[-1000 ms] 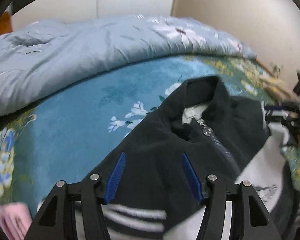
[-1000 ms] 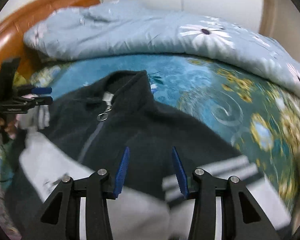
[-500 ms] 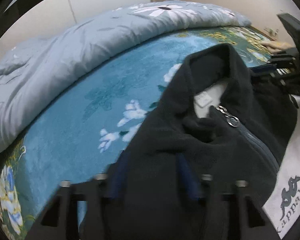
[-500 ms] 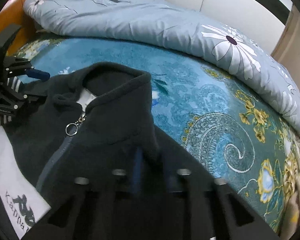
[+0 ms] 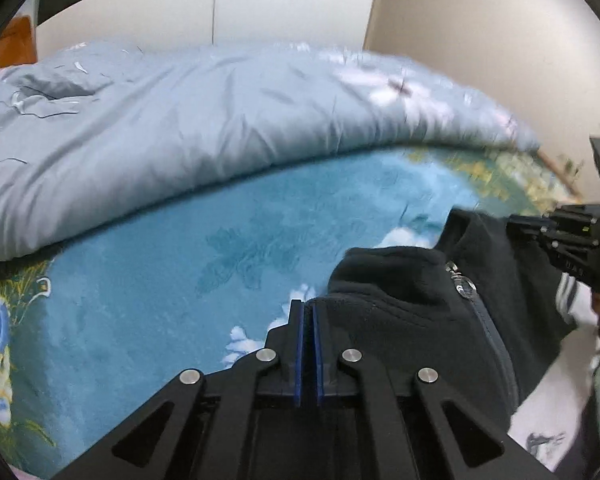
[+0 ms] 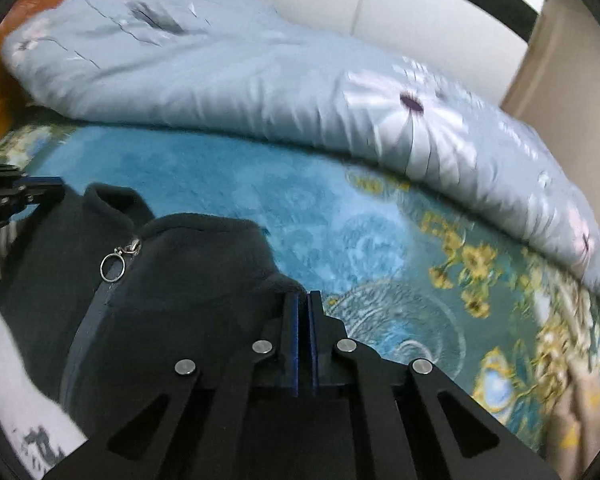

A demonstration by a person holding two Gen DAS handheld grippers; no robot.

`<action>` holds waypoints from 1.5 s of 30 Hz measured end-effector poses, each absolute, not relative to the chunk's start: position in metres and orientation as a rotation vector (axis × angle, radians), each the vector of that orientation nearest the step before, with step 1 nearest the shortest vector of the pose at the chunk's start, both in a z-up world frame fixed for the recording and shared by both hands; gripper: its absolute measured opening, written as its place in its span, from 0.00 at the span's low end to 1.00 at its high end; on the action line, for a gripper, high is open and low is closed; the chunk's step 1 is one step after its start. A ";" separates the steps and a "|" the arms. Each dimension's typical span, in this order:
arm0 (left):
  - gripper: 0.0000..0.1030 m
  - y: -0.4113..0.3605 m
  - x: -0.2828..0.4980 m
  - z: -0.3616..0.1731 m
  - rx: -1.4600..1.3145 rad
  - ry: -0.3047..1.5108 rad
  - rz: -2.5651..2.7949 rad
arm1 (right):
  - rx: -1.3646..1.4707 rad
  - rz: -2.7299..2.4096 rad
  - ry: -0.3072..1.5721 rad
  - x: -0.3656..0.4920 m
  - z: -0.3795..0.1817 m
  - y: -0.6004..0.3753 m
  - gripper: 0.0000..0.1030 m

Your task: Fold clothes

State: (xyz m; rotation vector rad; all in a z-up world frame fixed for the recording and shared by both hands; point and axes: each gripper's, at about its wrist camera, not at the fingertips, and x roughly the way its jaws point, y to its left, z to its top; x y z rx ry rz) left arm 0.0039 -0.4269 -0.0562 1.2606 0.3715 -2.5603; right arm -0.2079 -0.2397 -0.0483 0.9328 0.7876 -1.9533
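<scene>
At the jacket's shoulders, both claws are clamped: the left claw (image 5: 307, 312) pinches the black fleece jacket (image 5: 412, 320) at one shoulder edge, the right claw (image 6: 303, 300) pinches the other. Between them the collar stands up, zipper ring (image 6: 112, 268) dangling. Jacket lies on the blue floral bed cover (image 5: 180, 280), pale blue duvet (image 6: 240, 76) bunched beyond.

— Any writing I can read from here?

— Hardly any. My right tongs (image 5: 560, 240), seen from my left side, carry a few pale letters, too small to make out.

— And the jacket (image 6: 188, 280)?

— Its white panel (image 6: 16, 412) shows a dark print, too blurred to read. Nothing else is legible.
</scene>
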 end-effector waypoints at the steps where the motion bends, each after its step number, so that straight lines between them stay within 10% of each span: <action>1: 0.05 -0.428 0.003 -0.058 1.264 0.373 -2.545 | 0.962 -1.958 0.785 -0.212 -0.057 -0.241 0.03; 15: 0.01 -0.433 0.003 -0.069 1.276 0.374 -2.375 | 0.964 -2.036 0.642 -0.215 -0.030 -0.206 0.05; 17: 0.01 -0.425 0.010 -0.054 1.254 0.357 -2.389 | 0.948 -2.039 0.623 -0.211 -0.019 -0.193 0.19; 20: 0.11 -0.412 0.022 -0.031 1.221 0.331 -2.409 | 0.923 -2.044 0.595 -0.205 -0.003 -0.174 0.29; 24: 0.66 -0.382 0.063 -0.001 1.120 0.335 -2.460 | 0.897 -2.066 0.557 -0.193 0.019 -0.126 0.35; 34: 0.79 -0.295 0.179 -0.001 1.006 0.412 -2.528 | 1.055 -2.356 0.349 -0.155 0.030 0.121 0.53; 45: 0.79 -0.232 0.228 -0.026 0.900 0.508 -2.453 | 1.240 -2.355 -0.340 -0.156 -0.022 0.223 0.53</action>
